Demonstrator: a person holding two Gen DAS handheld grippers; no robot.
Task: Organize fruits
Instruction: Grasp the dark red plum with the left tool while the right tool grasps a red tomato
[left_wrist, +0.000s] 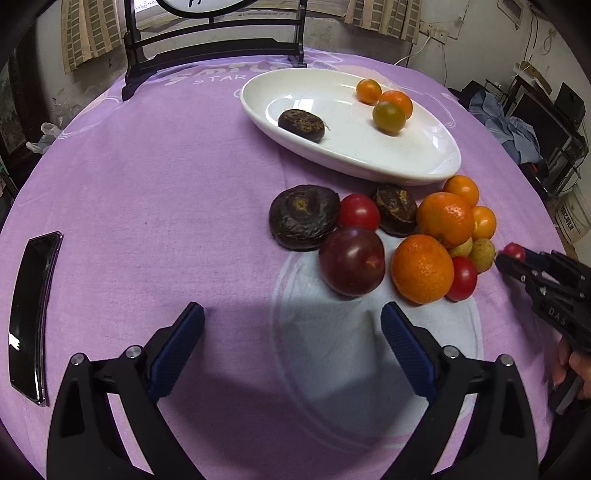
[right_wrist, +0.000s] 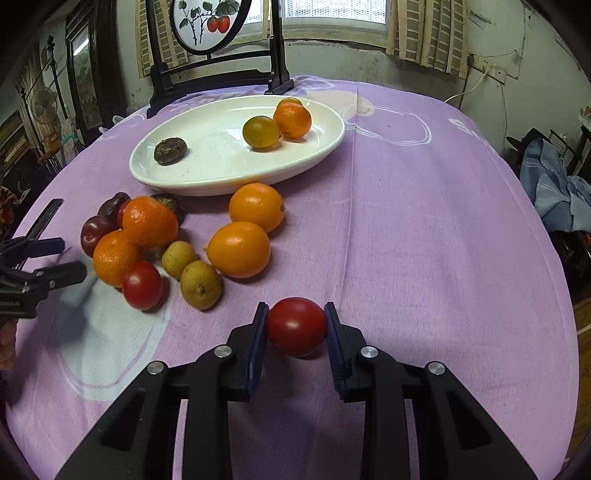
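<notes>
A white oval plate (left_wrist: 436, 162) (right_wrist: 207, 181) on the purple cloth holds a dark wrinkled fruit (left_wrist: 301, 124) (right_wrist: 170, 150), two small oranges and a greenish-yellow fruit (right_wrist: 260, 132). In front of it lies a pile: oranges (left_wrist: 422, 268) (right_wrist: 238, 249), a dark plum (left_wrist: 351, 261), red tomatoes (right_wrist: 142, 285), brown fruits (right_wrist: 200, 284) and dark wrinkled fruits (left_wrist: 303, 217). My right gripper (right_wrist: 296, 325) is shut on a red tomato (right_wrist: 296, 326) (left_wrist: 514, 252), right of the pile. My left gripper (left_wrist: 291, 325) is open and empty, just before the plum.
A black phone (left_wrist: 31, 314) lies on the cloth at the left. A dark wooden stand (right_wrist: 218, 79) with a round painted panel is at the table's far edge. Blue cloth (right_wrist: 554, 192) and clutter sit beyond the right edge.
</notes>
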